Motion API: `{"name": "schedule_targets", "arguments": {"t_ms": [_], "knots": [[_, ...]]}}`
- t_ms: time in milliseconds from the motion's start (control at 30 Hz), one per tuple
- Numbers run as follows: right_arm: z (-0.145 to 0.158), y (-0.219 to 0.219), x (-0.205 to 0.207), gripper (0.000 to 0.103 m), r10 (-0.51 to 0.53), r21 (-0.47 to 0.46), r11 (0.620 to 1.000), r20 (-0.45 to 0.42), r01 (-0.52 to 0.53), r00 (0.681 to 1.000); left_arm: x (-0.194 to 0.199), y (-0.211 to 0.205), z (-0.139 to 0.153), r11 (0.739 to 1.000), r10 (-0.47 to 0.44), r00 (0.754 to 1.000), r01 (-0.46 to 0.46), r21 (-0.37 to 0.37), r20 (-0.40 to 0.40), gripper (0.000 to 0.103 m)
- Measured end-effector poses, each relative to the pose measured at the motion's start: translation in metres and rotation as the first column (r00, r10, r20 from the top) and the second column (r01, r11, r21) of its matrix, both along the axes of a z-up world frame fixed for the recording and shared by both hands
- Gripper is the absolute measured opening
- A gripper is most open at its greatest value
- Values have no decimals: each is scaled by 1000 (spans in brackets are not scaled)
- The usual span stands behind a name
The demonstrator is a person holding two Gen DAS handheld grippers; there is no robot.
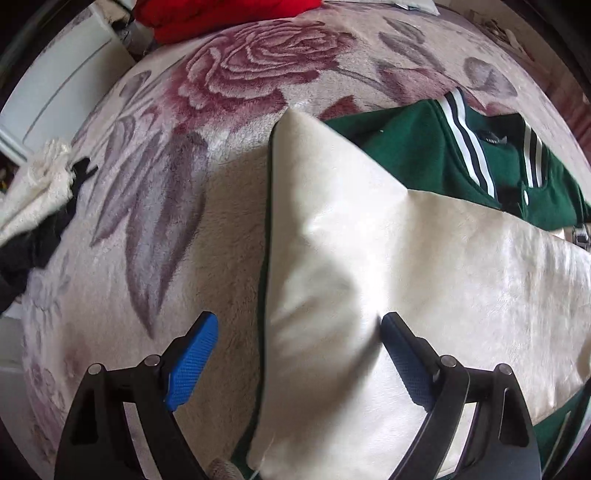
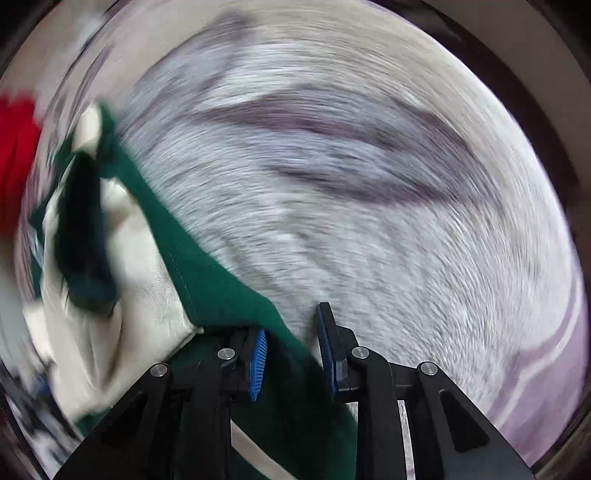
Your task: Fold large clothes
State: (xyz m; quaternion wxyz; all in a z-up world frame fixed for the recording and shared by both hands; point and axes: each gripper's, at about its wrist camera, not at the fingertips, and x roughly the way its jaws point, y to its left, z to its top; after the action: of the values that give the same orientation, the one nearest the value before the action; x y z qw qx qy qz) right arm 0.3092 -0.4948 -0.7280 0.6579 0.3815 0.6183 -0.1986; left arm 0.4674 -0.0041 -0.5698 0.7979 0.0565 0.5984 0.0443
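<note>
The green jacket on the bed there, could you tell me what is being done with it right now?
A person with a handheld gripper in each hand is folding the green varsity jacket on a floral blanket. Its cream sleeves are laid across the body. The left gripper is open, hovering over a sleeve. The right gripper has green fabric between its fingers at the jacket's edge; that view is motion-blurred, so the grip is unclear. A red garment lies farther back.

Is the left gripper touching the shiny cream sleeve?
Cannot tell. In the left wrist view the open left gripper straddles the cream sleeve; no contact or gap shows plainly.
</note>
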Motion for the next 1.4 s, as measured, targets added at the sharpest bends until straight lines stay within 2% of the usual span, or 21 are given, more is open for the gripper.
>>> {"name": "schedule_targets", "arguments": {"t_ms": [67, 133, 167, 267, 300, 333, 400, 467, 500, 600, 700, 767, 900, 1000, 1033, 1100, 1133, 1167, 1200, 1333, 1400], "knots": [[0, 3, 1, 26, 34, -1, 999, 1, -34, 999, -1, -2, 1, 1000, -8, 1000, 8, 7, -1, 91], [14, 23, 22, 29, 206, -110, 972, -25, -207, 978, -1, -4, 3, 1000, -14, 1000, 14, 5, 3, 91], [21, 38, 37, 29, 335, -189, 922, -55, -339, 941, -1, -5, 3, 1000, -16, 1000, 16, 8, 4, 91], [6, 71, 68, 29, 557, -267, 766, -174, -584, 812, 0, -7, 3, 1000, -19, 1000, 19, 17, 7, 91], [0, 71, 72, 28, 571, -277, 752, -179, -598, 801, 0, -7, 3, 1000, -15, 1000, 15, 22, 7, 91], [-1, 67, 73, 28, 558, -279, 766, -158, -579, 815, 0, -5, 2, 1000, -7, 1000, 7, 22, 10, 91], [1, 31, 62, 28, 376, -197, 907, -23, -373, 926, 0, -1, 0, 1000, 4, 1000, -4, 2, 8, 91], [-7, 2, 45, 27, 174, -65, 983, 37, -171, 984, 0, 2, 1, 1000, 15, 1000, -15, -8, 0, 91], [-11, -6, 37, 27, 102, -5, 995, 44, -102, 994, -1, 3, 4, 1000, 17, 1000, -17, -11, 4, 91], [14, -6, 36, 32, 78, -6, 997, 0, -78, 997, -7, 8, 18, 1000, 20, 999, -19, -15, 32, 91], [48, 1, 41, 32, 86, -8, 996, 60, -85, 995, -12, 15, 27, 999, 33, 998, -32, -24, 49, 91], [53, 17, 58, 44, 159, -6, 987, 100, -159, 982, -12, 20, 27, 999, 42, 998, -41, -26, 44, 91], [59, 29, 62, 48, 147, -149, 978, 10, -144, 989, -14, 26, 21, 998, 54, 998, -53, -22, 26, 91], [68, 18, 59, 58, 46, 9, 999, 158, -48, 986, -17, 25, 17, 999, 41, 999, -40, -15, 31, 91], [65, 16, 62, 69, 57, 37, 997, 181, -65, 982, -16, 25, 15, 999, 38, 999, -38, -12, 31, 91], [55, 29, 90, 72, 168, 60, 981, 190, -183, 967, -15, 24, 8, 999, 34, 999, -34, -6, 24, 91], [52, 29, 98, 66, 204, 46, 976, 175, -214, 963, -13, 23, 4, 999, 33, 999, -33, -1, 11, 91], [44, 38, 112, 50, 247, 33, 966, 172, -256, 954, -11, 23, 1, 1000, 29, 1000, -29, -1, 4, 91], [41, 37, 115, 16, 275, 2, 960, 151, -278, 950, -10, 23, -2, 1000, 26, 1000, -26, -8, -2, 91], [35, 28, 137, 2, 226, -159, 963, 47, -216, 973, -13, 19, 3, 1000, 11, 1000, -11, -4, 8, 91], [42, 29, 139, 3, 216, -206, 955, 3, -211, 976, -25, 20, 16, 999, 14, 1000, -13, -32, 23, 91]]}}
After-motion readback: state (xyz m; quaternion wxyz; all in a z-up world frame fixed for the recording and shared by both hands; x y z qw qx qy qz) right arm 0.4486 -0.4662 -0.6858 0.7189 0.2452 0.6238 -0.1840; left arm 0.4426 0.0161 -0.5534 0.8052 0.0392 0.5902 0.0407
